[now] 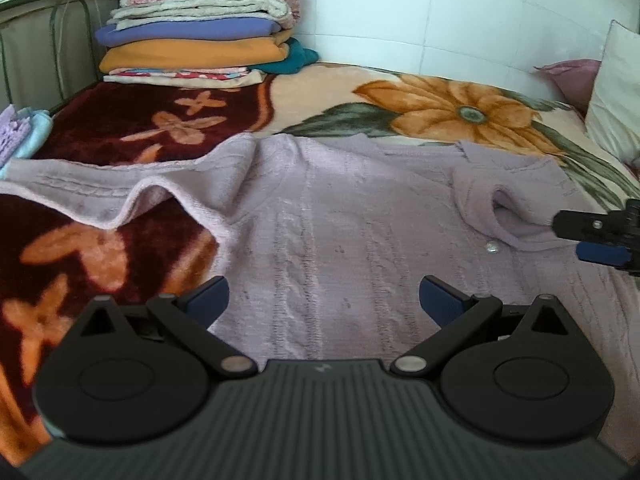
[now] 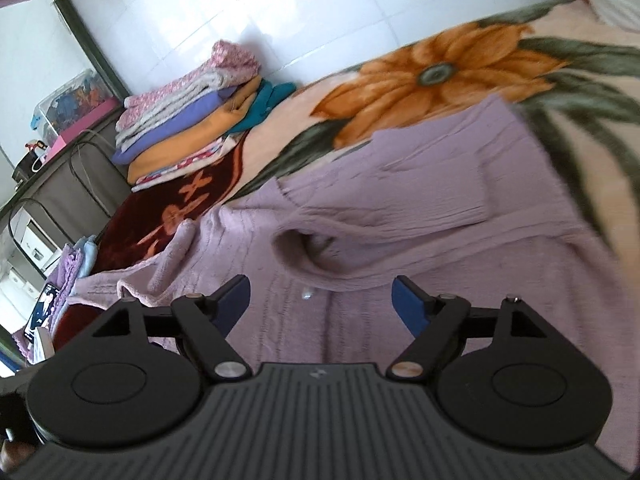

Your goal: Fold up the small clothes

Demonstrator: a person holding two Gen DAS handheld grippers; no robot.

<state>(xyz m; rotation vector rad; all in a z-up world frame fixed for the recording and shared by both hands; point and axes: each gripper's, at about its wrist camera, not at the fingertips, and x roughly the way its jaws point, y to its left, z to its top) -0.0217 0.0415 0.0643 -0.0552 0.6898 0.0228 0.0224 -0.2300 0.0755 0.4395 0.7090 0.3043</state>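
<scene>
I'm over a floral blanket [image 1: 400,80] by a white tiled wall [image 1: 440,8]. One lilac cardigan [image 1: 320,216] lies ahead of both grippers, left gripper [image 1: 322,300] and right gripper [image 2: 320,300], each spread wide, empty. One folded stack [image 1: 200,36] sits beyond.

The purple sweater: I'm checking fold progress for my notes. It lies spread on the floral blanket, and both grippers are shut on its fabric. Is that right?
Not quite. The purple sweater does lie spread on the floral blanket, but neither gripper grips it. The left wrist view shows the left gripper open above the knit, and the right wrist view shows the right gripper open too, nothing between its pads.
</scene>
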